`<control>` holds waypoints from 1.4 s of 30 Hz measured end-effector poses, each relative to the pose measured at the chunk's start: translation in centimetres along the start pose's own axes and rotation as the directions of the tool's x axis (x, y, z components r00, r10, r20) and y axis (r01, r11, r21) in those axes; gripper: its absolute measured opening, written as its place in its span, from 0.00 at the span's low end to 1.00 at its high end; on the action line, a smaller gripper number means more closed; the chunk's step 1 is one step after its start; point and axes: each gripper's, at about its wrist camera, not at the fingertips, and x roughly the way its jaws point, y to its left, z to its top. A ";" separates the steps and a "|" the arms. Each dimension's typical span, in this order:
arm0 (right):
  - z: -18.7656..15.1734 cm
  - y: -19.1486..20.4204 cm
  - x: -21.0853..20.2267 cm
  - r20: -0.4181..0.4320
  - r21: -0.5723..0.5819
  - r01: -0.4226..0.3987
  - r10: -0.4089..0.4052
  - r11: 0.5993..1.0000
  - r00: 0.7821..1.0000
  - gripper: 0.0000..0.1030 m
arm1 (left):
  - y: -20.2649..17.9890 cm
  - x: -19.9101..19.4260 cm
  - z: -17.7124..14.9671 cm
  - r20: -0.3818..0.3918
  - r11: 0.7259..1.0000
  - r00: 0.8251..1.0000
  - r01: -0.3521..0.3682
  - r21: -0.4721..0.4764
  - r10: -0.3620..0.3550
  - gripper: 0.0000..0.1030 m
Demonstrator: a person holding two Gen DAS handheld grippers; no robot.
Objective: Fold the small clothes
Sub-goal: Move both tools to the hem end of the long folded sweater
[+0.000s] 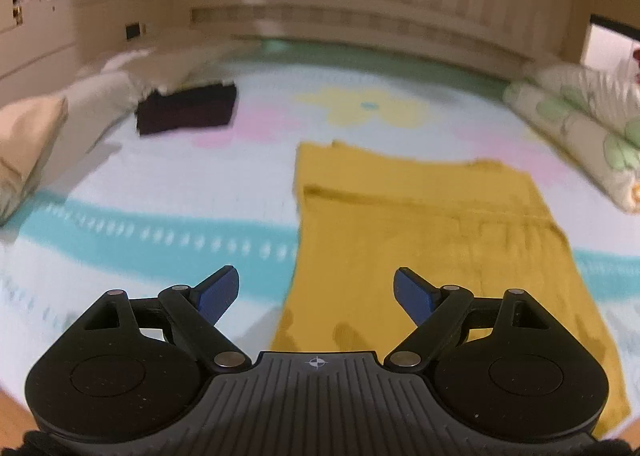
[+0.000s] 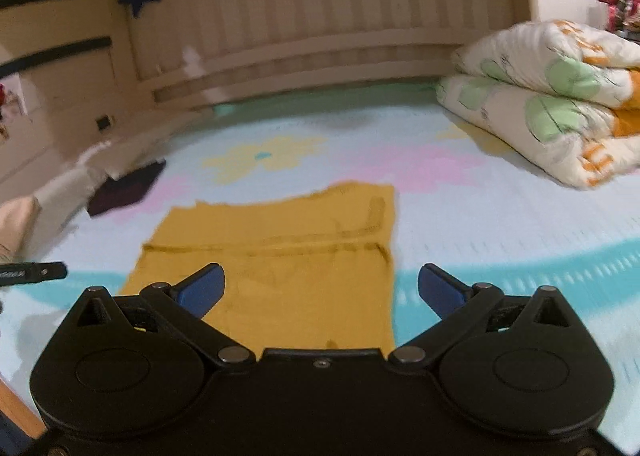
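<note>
A mustard-yellow garment (image 1: pixel 420 224) lies flat on the pale patterned bedspread (image 1: pixel 160 184), with a fold line running across it. In the right wrist view the same yellow garment (image 2: pixel 280 256) spreads out ahead of the fingers. My left gripper (image 1: pixel 316 292) hangs open above the garment's near left edge, nothing between its blue pads. Open too is my right gripper (image 2: pixel 320 288), above the garment's near right part, with nothing held. A dark folded garment (image 1: pixel 186 108) rests at the far left of the bed, seen again as the dark garment (image 2: pixel 124 188).
A rolled floral quilt (image 2: pixel 552 100) lies at the right side of the bed, seen also as the quilt (image 1: pixel 580 128). Beige pillows (image 1: pixel 36 136) sit at the left. A wooden slatted headboard (image 1: pixel 360 8) runs along the back. The tip of the other gripper (image 2: pixel 36 272) shows at left.
</note>
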 end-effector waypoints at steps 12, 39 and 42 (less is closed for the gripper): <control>-4.0 -0.4 -0.1 -0.205 0.014 0.018 -0.014 1.000 0.979 0.99 | 1.1 -1.0 -5.9 -0.163 0.999 0.986 0.027 0.042 -0.019 0.82; -9.4 -2.9 3.2 -0.456 0.149 0.023 0.048 0.989 0.889 1.00 | 2.3 2.8 -8.5 -0.278 0.999 0.959 0.041 -0.019 -0.044 0.92; -9.5 -3.0 3.2 -0.449 0.154 0.015 0.057 0.988 0.892 1.00 | 2.2 3.0 -8.6 -0.278 0.999 0.959 0.052 -0.006 -0.052 0.96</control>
